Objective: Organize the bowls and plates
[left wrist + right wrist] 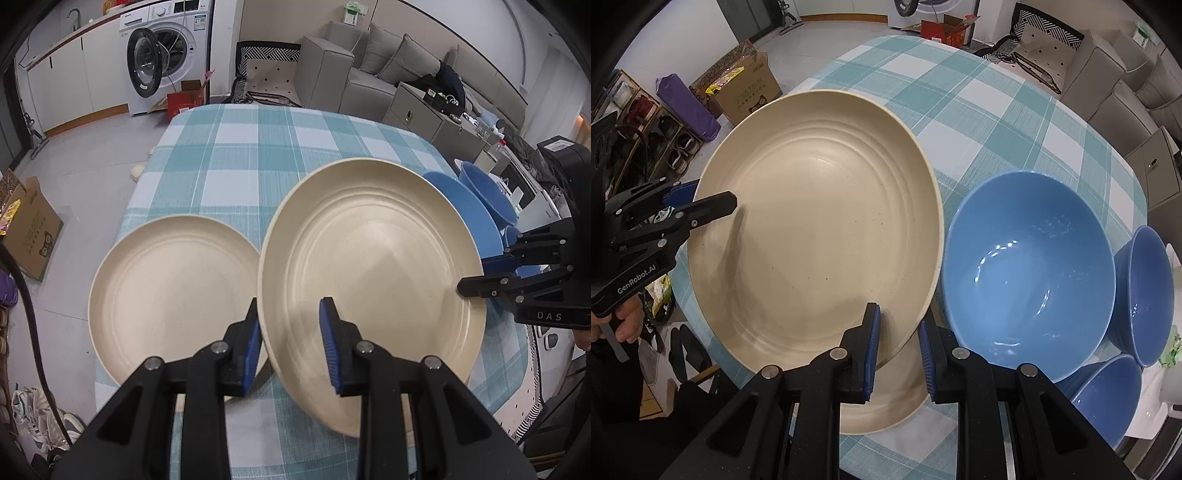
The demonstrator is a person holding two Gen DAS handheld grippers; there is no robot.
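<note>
Item one: a large cream plate (369, 258), raised and tilted above the checked tablecloth (258, 147). We hold it from two sides. Our left gripper (291, 343) has its blue pads (330, 347) closed on the rim at the plate's 7 o'clock in the left wrist view, one finger over the plate's face and the other outside the rim. Our right gripper (899, 350) is clamped on the opposite rim, seen at the plate's 5 o'clock in the right wrist view, jaws drawn as near together as they go with only the plate's edge between them. In the left view that gripper enters at 3 o'clock, its black finger lying on the plate's face.

Item two: a second cream plate (173, 295), lying flat on the cloth at 9 o'clock of the held plate in the left view; the held plate's rim overlaps its edge in the picture, and we cannot tell whether they touch.

Item three: a big blue bowl (1027, 273), upright on the cloth, just beside the held plate at its 3 o'clock in the right view.

Item four: two smaller blue bowls (1145, 295), tilted on their sides at 3 to 4 o'clock of the big bowl, close against it.

Item five: a third cream plate (886, 398) showing under the held one at 6 o'clock in the right view.
</note>
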